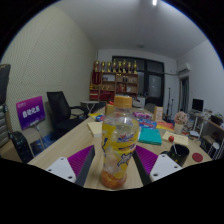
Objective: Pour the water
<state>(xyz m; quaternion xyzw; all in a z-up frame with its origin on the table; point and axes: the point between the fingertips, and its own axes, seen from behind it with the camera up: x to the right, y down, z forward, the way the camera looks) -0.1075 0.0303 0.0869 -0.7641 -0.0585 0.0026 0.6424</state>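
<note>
Hiding the table (pixel 60 150) ahead, bottle (pixel 119 143) between fingers (pixel 84 160).

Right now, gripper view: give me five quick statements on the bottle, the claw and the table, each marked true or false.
1. The bottle stands upright between the claw's fingers. True.
2. The bottle's cap is blue. False: it is orange.
3. The bottle is empty. False: orange-tinted liquid shows in its lower part.
4. The purple pads sit at either side of the bottle. True, though whether both actually press on it cannot be told from this view.
5. The bottle lies flat on the table. False: it is upright, with the wooden table spreading out beyond it.
</note>
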